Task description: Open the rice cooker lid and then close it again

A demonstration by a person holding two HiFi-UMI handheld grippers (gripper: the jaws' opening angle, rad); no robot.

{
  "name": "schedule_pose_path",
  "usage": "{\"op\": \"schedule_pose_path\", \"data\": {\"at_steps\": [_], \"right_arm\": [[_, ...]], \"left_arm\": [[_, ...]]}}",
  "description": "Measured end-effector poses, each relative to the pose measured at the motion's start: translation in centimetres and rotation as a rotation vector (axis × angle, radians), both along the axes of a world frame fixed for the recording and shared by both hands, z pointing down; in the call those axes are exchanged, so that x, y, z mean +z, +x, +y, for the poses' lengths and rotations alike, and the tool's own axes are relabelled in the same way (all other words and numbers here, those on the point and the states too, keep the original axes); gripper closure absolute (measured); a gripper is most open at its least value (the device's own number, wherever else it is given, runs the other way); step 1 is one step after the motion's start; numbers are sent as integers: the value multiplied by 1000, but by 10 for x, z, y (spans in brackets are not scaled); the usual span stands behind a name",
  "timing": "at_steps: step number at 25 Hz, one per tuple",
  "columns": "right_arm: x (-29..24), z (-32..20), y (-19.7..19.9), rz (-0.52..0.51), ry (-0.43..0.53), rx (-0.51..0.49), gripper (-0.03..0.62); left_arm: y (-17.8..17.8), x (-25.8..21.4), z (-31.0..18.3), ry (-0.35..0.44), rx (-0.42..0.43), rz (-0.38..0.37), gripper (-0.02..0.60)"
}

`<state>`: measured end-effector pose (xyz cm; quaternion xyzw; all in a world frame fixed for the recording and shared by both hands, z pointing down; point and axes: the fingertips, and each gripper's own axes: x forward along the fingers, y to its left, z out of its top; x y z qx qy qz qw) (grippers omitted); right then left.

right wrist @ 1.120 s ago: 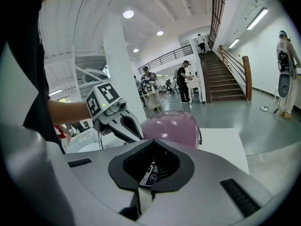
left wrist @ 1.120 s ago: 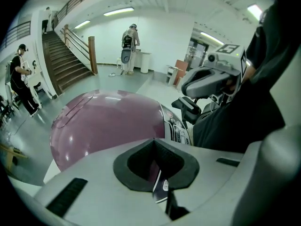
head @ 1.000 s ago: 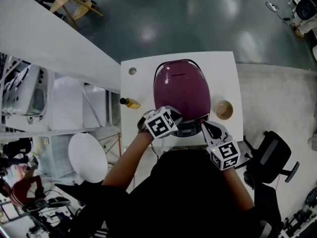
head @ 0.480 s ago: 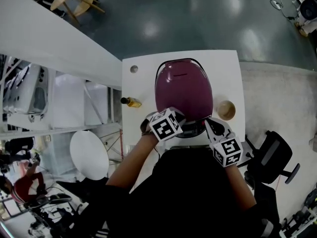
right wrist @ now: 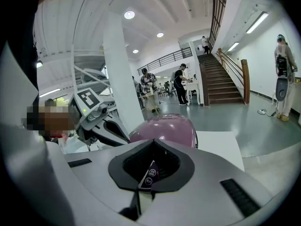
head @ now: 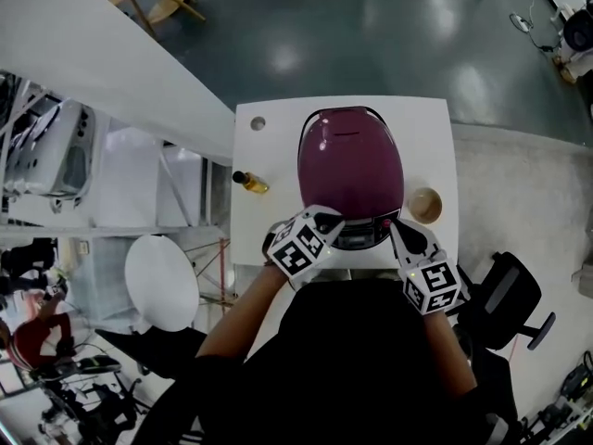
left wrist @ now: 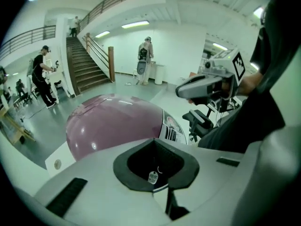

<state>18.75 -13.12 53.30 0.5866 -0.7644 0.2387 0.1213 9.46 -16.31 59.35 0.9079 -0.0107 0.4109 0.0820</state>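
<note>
One rice cooker [head: 350,165], one small amber bottle [head: 250,182] and one tan round bowl [head: 425,204] are on one square white table [head: 269,151]. The cooker is at the table's middle with its glossy, egg-shaped purple lid down. The bottle is to its left and the bowl to its right, both apart from it.

Two tongs flank the cooker's near end, beside its control panel [head: 359,237]. The left gripper [head: 331,221] has its smooth grey jaws drawn together with nothing between them. The right gripper [head: 395,232] is likewise closed and empty. Whether either tip touches the cooker cannot be told.
</note>
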Motion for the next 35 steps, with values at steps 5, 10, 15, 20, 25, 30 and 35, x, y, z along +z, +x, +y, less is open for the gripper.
{"op": "schedule_pose_path", "data": {"at_steps": [5,10,15,20,25,30,35], "right_arm": [[0,38,-17,14,-17,38,594],[1,68,-28,24,-53,90,594],[-15,75,-32,48,-18,78,594],[-33,68,-52,103,81,-1,594],[-47,93,-52,60,130,2,594],[-49,145,-33,64,139,18,594],[-62,204,-27,16,195,39,594]], "left_arm": [[-20,-44,7,-29,-173,257,578],[-40,-70,24,-30,-328,445,578],[-62,-74,67,-41,-413,532,578],[-68,-66,114,-33,-430,522,578],[-78,-77,127,32,-577,538,578],[-70,-93,163,29,-578,569,577],[-63,-100,217,54,-542,558,578]]}}
